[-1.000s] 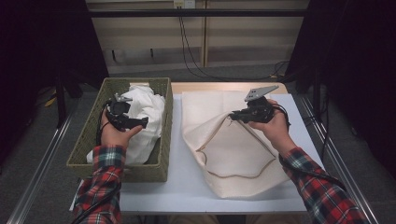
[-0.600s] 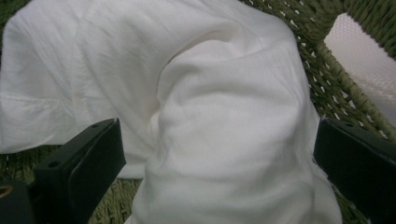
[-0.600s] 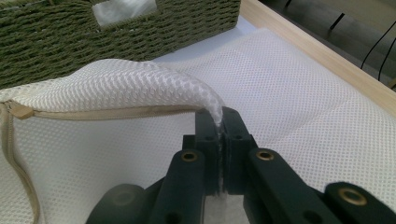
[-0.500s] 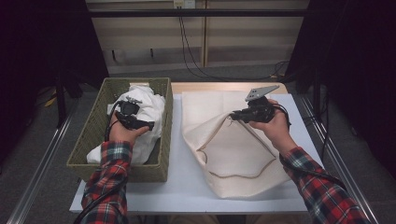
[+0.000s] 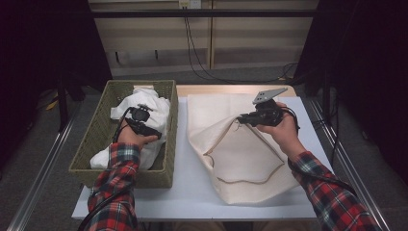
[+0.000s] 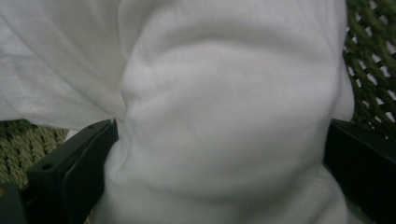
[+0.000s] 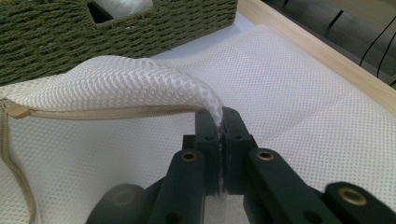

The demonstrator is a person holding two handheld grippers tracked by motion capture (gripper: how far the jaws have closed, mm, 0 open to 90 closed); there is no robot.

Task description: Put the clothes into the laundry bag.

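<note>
Jaws of the left gripper are standing wide around white cloth, mid-left; right gripper is pinching the mesh bag.

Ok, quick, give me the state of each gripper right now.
Left gripper: jaws open around a fold of the white cloth in the basket, not yet clamped.
Right gripper: shut on the edge of the mesh bag, holding it lifted.

dim room, grey floor, black cables.
</note>
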